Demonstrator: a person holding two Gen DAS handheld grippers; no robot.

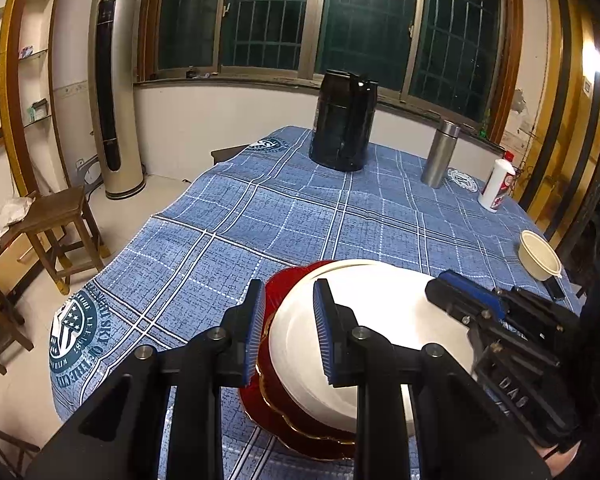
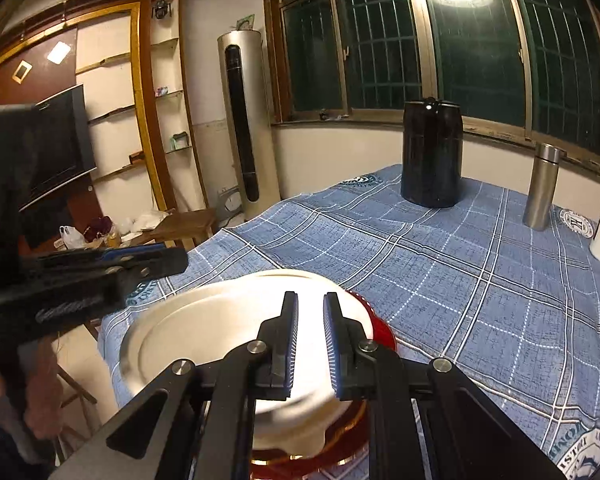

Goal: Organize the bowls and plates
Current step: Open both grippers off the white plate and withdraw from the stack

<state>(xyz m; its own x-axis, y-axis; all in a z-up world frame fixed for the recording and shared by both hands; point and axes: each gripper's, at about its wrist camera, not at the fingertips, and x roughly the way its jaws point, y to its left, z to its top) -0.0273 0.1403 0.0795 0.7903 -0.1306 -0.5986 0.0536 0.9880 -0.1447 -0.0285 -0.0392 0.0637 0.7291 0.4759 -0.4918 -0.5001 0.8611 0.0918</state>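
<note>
Left hand-held gripper [image 1: 288, 332]: jaws parted, straddling the left rim of the white plate [image 1: 364, 320]; one pad outside the rim over the red plate's edge, the other over the white surface. Nothing pinched between them that I can see.

Right hand-held gripper [image 2: 311, 344]: jaws narrowly apart, nothing visibly clamped. It hangs over the near-right part of the white plate [image 2: 220, 332]; contact cannot be told. In the left view it shows at the plate's right side [image 1: 472, 292].

White plate sits upside-down or tilted on the red plate [image 1: 288, 284], gold-scalloped rim, at the near edge of the tabletop [image 1: 300, 220]. Offset from the red plate, not centred: red shows on the left and front only.

Small cream bowl [image 1: 538, 254] alone near the right edge of the tabletop, well apart from the stack. Black kettle [image 1: 342, 120], steel flask [image 1: 440, 152] and white bottle [image 1: 498, 184] along the far edge.

Step in hand, as judged: seating or squaring the white plate on the red one. Next move likely calls for a light nudge from both sides to centre it, then fetching the bowl to top the stack. Risk: the plate sliding off toward the near edge.
</note>
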